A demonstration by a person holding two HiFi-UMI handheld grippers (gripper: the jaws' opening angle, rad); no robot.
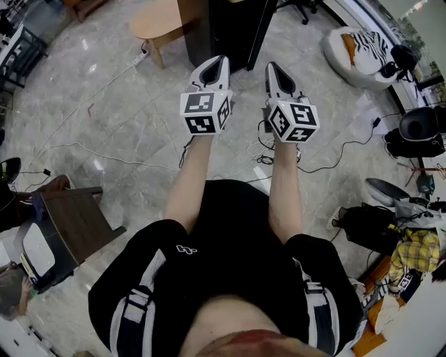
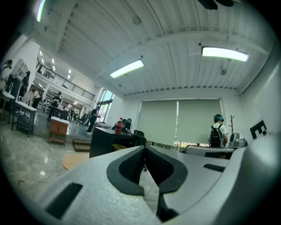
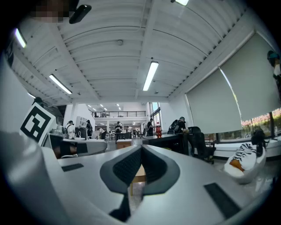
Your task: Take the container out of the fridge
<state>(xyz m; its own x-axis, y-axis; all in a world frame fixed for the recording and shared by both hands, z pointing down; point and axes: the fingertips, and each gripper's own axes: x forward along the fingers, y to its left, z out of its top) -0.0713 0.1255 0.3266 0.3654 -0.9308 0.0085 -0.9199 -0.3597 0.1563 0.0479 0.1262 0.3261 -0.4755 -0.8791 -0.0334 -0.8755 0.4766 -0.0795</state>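
Note:
Neither a fridge nor a container shows in any view. In the head view my left gripper [image 1: 220, 63] and my right gripper [image 1: 272, 68] are held side by side at arm's length above the marble floor, both pointing away from the person. Each has its jaws pressed together with nothing between them. The left gripper view shows the left gripper [image 2: 145, 148] shut, aimed across a big open room. In the right gripper view the right gripper [image 3: 141, 148] is likewise shut and aimed at the same room.
A black cabinet [image 1: 226, 28] stands just beyond the grippers, beside a low wooden table [image 1: 157, 21]. Cables [image 1: 104, 150] trail over the floor. A dark side table [image 1: 73, 223] is at the left, bags and clutter [image 1: 390, 237] at the right. People stand far off [image 2: 216, 132].

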